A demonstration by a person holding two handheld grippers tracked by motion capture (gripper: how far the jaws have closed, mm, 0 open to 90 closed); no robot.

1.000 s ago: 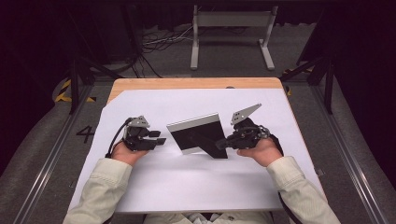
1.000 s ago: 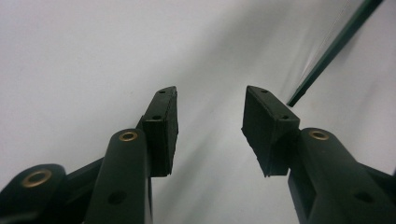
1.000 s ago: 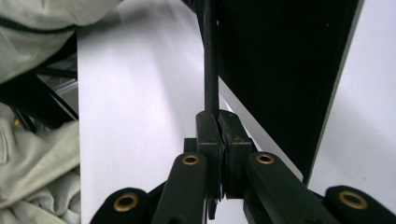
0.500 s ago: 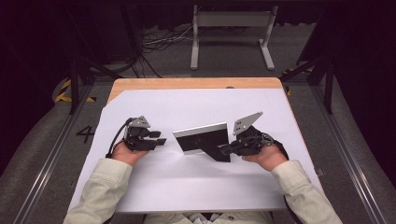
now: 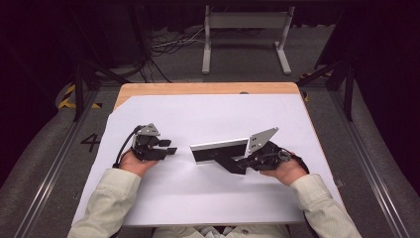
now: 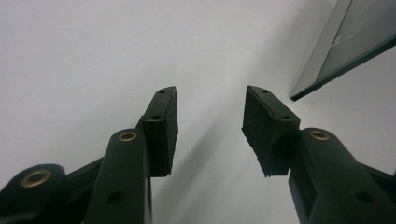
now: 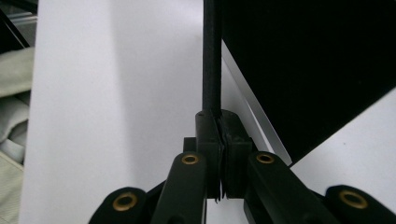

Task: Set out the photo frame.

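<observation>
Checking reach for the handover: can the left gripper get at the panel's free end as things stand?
Probably yes: the left gripper is open, bare white sheet lies between it and the panel, which the right gripper clamps at the other end.

1. A lab or test studio, not a home.
2. Black curtains [image 5: 44,44] wall off the space.
3. Loose cables [image 5: 166,47] and a metal stand [image 5: 246,34] sit on grey floor.
4. White sheet [image 5: 208,124] covers the wooden desk [image 5: 198,88]; tape markings [image 5: 67,96] beside it.

Black panel [image 5: 218,154] with silver edge, white table sheet [image 5: 208,116], black hand-held grippers
</observation>
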